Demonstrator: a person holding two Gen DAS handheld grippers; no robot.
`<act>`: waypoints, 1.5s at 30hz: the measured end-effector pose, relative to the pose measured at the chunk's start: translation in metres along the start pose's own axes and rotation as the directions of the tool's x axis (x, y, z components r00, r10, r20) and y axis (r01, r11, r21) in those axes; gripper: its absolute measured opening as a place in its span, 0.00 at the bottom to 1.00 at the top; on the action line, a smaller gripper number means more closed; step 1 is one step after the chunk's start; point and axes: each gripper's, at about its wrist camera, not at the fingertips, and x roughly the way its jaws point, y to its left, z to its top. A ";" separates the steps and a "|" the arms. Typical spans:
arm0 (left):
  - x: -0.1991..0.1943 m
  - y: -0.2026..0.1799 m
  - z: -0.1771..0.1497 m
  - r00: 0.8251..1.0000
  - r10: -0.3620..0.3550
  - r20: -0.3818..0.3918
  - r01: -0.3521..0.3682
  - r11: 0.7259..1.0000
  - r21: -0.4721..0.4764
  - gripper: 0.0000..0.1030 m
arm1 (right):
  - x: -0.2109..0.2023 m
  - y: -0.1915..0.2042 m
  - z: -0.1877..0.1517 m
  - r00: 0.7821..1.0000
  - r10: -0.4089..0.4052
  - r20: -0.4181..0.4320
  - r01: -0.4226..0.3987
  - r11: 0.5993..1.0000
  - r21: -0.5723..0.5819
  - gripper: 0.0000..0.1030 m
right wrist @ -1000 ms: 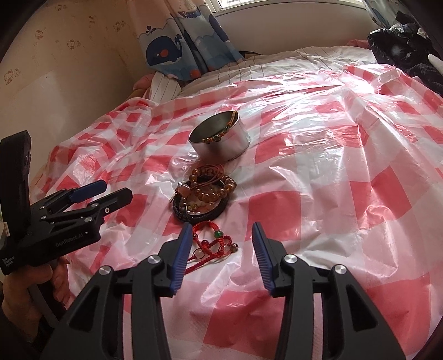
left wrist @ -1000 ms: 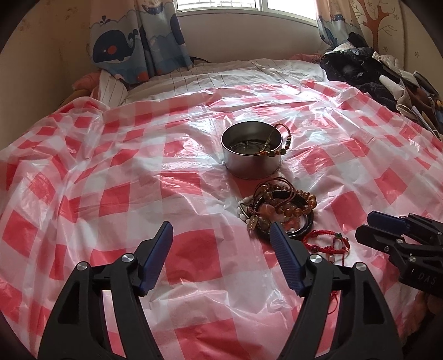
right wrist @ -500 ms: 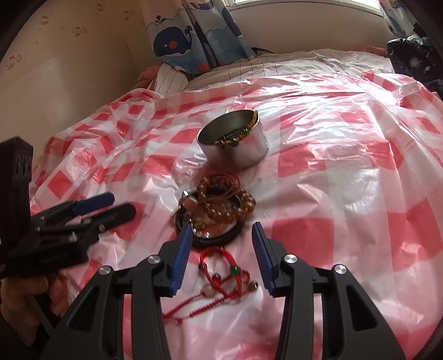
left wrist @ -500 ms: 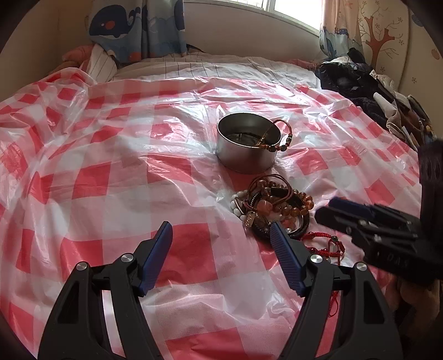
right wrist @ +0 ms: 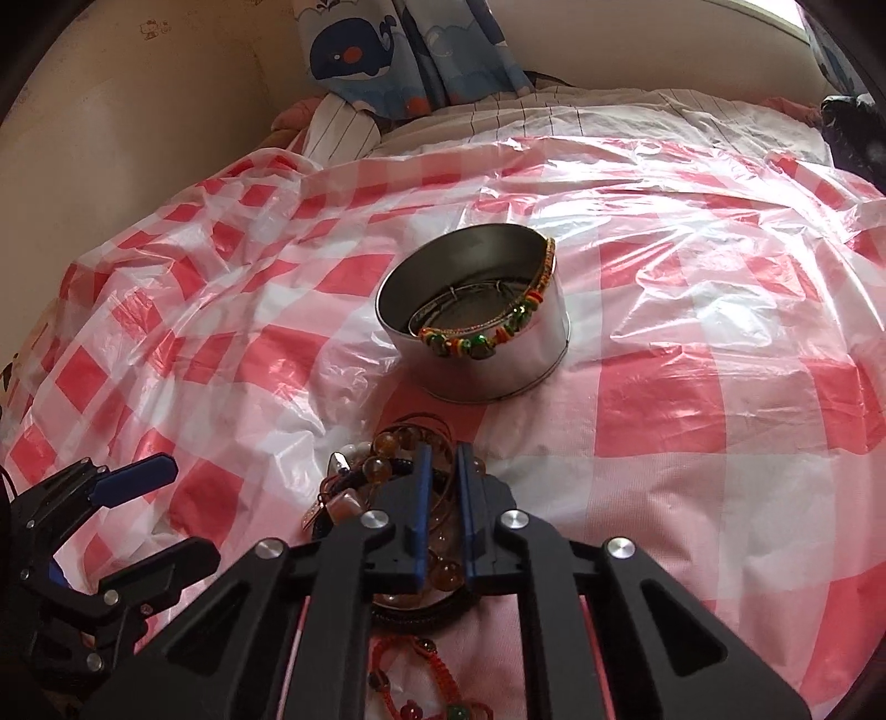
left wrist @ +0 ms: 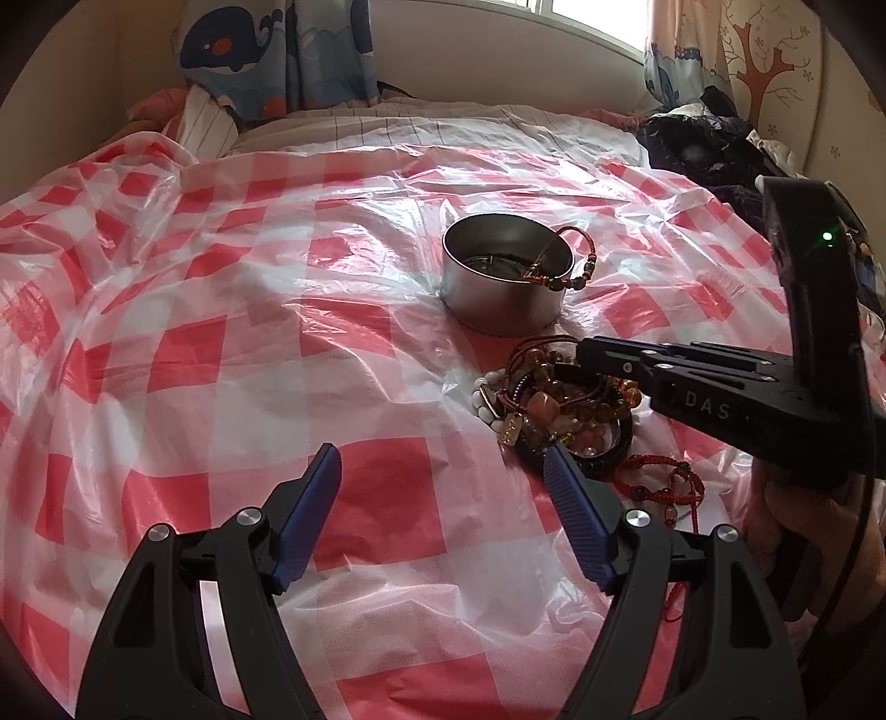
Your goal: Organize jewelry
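where bracelets (right wrist: pixel 387 487) pile, right tool (right wrist: pixel 441 459) clamping

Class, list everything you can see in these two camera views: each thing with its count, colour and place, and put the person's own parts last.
Metal tin: one, silver, mid-sheet.
Beaded bracelet: one, multicoloured, draped over the tin's rim.
Bracelet pile: one heap, amber, white and black, in front of the tin.
Red cord bracelet: one, red, nearest the cameras.
Plastic sheet: one, red-and-white check, over the bed.
Whale curtain: one, blue, behind.
Dark clothes: one heap, far right.
Left claw: one, black and blue, open, beside the pile.
Right claw: one, just closing on the pile's strands.
Hand: one, holding the right claw.
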 end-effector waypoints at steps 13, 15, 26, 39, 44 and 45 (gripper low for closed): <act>-0.004 -0.011 -0.001 0.999 0.031 0.020 -0.032 0.998 0.050 0.73 | -0.079 -0.004 -0.045 0.997 -0.007 0.077 0.004 0.999 0.037 0.04; -0.004 -0.011 -0.002 0.999 0.032 0.019 -0.033 0.998 0.051 0.73 | -0.082 -0.006 -0.049 0.997 -0.007 0.079 0.004 0.999 0.046 0.04; -0.002 -0.012 -0.002 0.999 0.043 0.019 -0.044 0.998 0.055 0.76 | -0.059 0.002 -0.035 0.998 -0.023 0.056 0.022 1.000 0.016 0.38; 0.001 -0.010 -0.004 0.999 0.032 0.000 -0.032 0.998 0.056 0.77 | -0.032 0.002 -0.011 0.996 -0.074 0.055 0.075 0.997 -0.009 0.50; 0.003 -0.012 -0.004 0.999 0.033 -0.005 -0.033 0.998 0.062 0.77 | 0.004 0.000 0.001 0.998 -0.055 -0.007 0.054 0.998 -0.020 0.47; 0.003 -0.012 -0.004 0.999 0.034 -0.005 -0.033 0.997 0.063 0.77 | 0.009 0.000 0.002 0.999 -0.044 -0.020 0.044 0.999 -0.023 0.41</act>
